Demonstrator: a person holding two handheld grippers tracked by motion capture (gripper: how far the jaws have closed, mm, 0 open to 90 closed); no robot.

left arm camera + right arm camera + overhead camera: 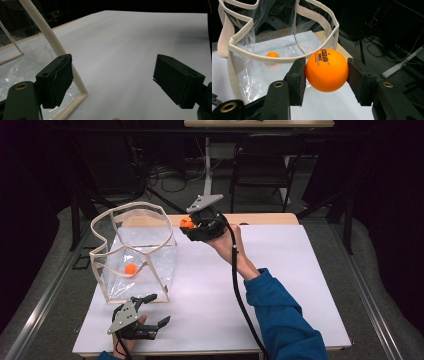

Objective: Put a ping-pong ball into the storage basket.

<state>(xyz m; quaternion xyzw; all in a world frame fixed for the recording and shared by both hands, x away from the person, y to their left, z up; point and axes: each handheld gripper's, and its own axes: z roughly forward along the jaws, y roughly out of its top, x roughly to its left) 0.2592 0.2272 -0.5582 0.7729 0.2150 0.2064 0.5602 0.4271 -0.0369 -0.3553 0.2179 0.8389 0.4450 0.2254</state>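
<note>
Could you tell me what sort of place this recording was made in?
Probably a lab recording booth: a white table enclosed by dark curtains, loose cables on the floor behind, and a folding chair.

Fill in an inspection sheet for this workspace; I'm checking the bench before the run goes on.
Surface: white table top, bare apart from the job's things.
Job's things: clear bag with cloth trim stands open on the table; one orange ball in the bag; held ball, also orange.
Clutter: nothing seen.
Grippers: right gripper holds its ball beside the bag's rim, raised off the table; left gripper is open beside the bag's near corner, nothing between its fingers.
Cables: black cable trails along the right forearm; more cables on the floor.
Surroundings: dark room, chair behind the table.
</note>
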